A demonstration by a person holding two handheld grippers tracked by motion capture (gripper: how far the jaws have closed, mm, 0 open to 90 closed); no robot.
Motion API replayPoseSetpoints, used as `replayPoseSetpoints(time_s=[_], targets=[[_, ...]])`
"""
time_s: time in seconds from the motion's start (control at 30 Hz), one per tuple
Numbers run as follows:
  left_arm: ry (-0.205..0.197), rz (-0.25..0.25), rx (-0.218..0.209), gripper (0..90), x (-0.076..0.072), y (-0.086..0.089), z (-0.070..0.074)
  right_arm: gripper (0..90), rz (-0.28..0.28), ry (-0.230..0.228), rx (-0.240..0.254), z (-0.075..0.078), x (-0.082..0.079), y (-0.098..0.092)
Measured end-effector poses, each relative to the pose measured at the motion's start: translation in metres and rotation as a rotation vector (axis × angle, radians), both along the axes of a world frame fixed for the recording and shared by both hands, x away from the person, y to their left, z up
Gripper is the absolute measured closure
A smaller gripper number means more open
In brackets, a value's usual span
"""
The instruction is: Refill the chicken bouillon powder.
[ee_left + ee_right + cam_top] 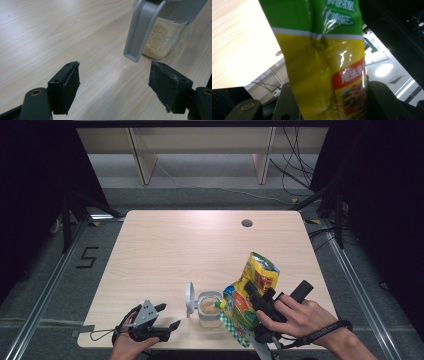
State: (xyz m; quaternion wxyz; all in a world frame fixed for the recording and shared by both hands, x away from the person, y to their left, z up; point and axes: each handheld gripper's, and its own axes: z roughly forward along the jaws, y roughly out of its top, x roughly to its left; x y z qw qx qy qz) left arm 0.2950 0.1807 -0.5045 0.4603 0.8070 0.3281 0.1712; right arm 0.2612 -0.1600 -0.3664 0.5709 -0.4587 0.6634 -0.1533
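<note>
A clear jar (210, 309) with pale granules in it stands near the table's front edge, its grey flip lid (190, 299) swung open to the left. A yellow-and-green pouch (248, 300) is tilted over the jar mouth, and my right gripper (260, 301) is shut on it. In the right gripper view the pouch (322, 60) runs up between both black jaws. My left gripper (167, 317) rests open on the table left of the jar. In the left gripper view its jaws stand wide apart, with the jar (162, 37) and lid (140, 32) ahead at upper right.
The light wooden table (175, 245) has a round cable hole (246, 223) at the far right. Dark frame rails run down both sides, and cables lie on the floor behind.
</note>
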Motion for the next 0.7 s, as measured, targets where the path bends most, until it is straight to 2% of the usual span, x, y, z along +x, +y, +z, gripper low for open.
replayPoseSetpoints(time_s=[0.07, 0.13, 0.2, 0.23, 0.27, 0.33, 0.37, 0.4, 0.43, 0.47, 0.57, 0.67, 0.7], targets=[[0.007, -0.001, 0.009, 24.1, -0.0001, 0.0006, 0.0008, 62.9, 0.0, 0.001, 0.012, -0.0008, 0.0, 0.0], [0.005, 0.003, 0.001, 24.2, -0.0002, 0.0, 0.0003, 63.0, 0.004, 0.001, 0.008, -0.0008, -0.0001, 0.0003], [0.005, 0.003, 0.016, 24.2, -0.0001, 0.0005, 0.0005, 63.0, 0.001, -0.001, 0.005, -0.0018, -0.0004, -0.0003], [0.007, -0.002, 0.022, 24.1, 0.0005, 0.001, 0.0005, 63.0, 0.001, 0.004, 0.019, -0.003, -0.0002, -0.0009], [0.006, -0.001, 0.02, 24.2, 0.0004, 0.0008, 0.0005, 63.0, -0.002, 0.003, 0.004, -0.0028, -0.0002, -0.0007], [0.025, 0.011, -0.01, 24.2, -0.0008, -0.0011, -0.0004, 63.0, -0.002, 0.002, 0.001, -0.0028, 0.0001, -0.001], [0.022, 0.008, 0.009, 24.1, -0.0003, 0.0001, 0.0, 63.0, -0.002, 0.002, 0.0, -0.0028, 0.0003, -0.0012], [0.022, 0.009, 0.009, 24.2, -0.0003, 0.0001, 0.0, 63.0, -0.001, 0.003, -0.005, -0.0024, 0.0005, -0.0011], [0.006, -0.002, 0.023, 24.1, 0.0005, 0.001, 0.0006, 63.1, -0.001, 0.001, -0.012, -0.0021, 0.0006, -0.0011], [0.007, 0.0, 0.015, 24.2, 0.0001, 0.0005, 0.0005, 63.1, -0.007, 0.004, 0.0, -0.0027, 0.0003, -0.0019], [0.023, 0.016, -0.009, 24.2, -0.0012, -0.0015, -0.0002, 63.1, -0.005, 0.002, -0.003, -0.0025, -0.0008, -0.0024], [0.006, 0.002, 0.006, 24.2, -0.0005, -0.001, 0.0003, 63.1, -0.008, 0.002, -0.002, -0.0031, -0.0028, -0.0029], [0.002, -0.005, 0.039, 24.2, 0.0002, 0.0008, 0.001, 63.2, -0.007, 0.004, 0.012, -0.0037, -0.0031, -0.0035]])
